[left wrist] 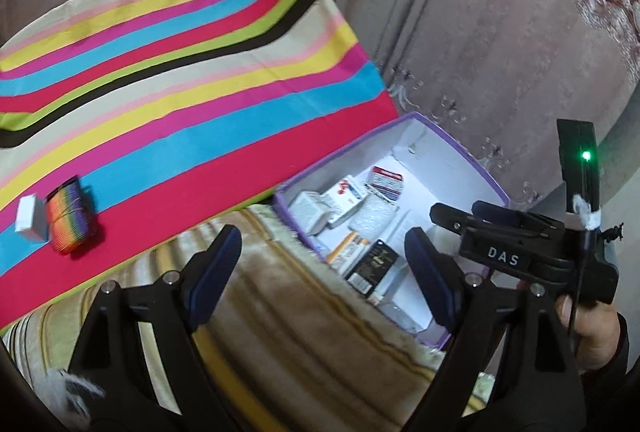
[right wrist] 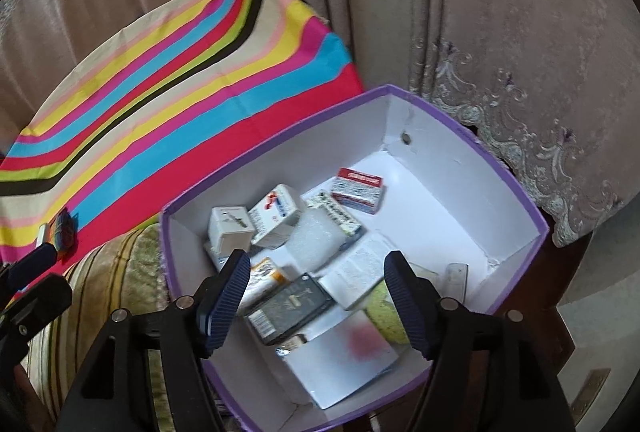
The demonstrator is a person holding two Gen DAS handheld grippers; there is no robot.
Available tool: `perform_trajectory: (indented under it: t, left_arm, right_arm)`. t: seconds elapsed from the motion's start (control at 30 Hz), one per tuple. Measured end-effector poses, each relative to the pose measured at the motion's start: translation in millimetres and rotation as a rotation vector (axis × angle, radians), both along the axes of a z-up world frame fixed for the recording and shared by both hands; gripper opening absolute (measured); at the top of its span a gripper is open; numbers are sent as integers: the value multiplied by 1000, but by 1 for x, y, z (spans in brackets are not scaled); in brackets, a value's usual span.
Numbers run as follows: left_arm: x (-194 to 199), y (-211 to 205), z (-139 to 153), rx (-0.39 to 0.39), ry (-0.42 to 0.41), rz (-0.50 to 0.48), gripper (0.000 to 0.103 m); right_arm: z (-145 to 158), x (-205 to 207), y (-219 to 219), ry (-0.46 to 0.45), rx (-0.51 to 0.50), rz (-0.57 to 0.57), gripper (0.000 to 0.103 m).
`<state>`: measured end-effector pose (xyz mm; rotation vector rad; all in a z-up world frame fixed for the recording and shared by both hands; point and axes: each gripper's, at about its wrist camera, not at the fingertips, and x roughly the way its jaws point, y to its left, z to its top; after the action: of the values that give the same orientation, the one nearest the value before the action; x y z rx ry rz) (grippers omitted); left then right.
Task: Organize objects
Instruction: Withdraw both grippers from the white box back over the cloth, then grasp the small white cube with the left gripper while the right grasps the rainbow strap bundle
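Right gripper (right wrist: 318, 296) tilts over the purple box (right wrist: 472, 129), jaws wide, empty; left gripper (left wrist: 324, 268) likewise.

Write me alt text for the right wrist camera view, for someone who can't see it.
The open right gripper hovers over a purple-rimmed white box holding small cartons and leaflets, including a dark carton between the fingers. Behind it lies a striped cloth with a rainbow spring toy near its edge, curtains behind.

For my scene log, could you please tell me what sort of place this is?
Probably a home living room: draped embroidered curtains, a table under a striped tablecloth, and a purple-rimmed box of small household packages beside it.
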<state>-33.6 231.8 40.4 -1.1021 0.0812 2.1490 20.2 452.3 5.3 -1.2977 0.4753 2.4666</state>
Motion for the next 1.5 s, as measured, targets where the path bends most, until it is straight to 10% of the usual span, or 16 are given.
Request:
perform_trajectory:
  t: [0.77,1.5]
  left_arm:
    - [-28,-174,-14,-26,-2,458,85]
    - [-92,-224,-47,-76,-105,542,71]
  right_arm:
    - [12,-55,-142,16,-14,392,70]
    - [-4,-123,-235,-42,-29,598,70]
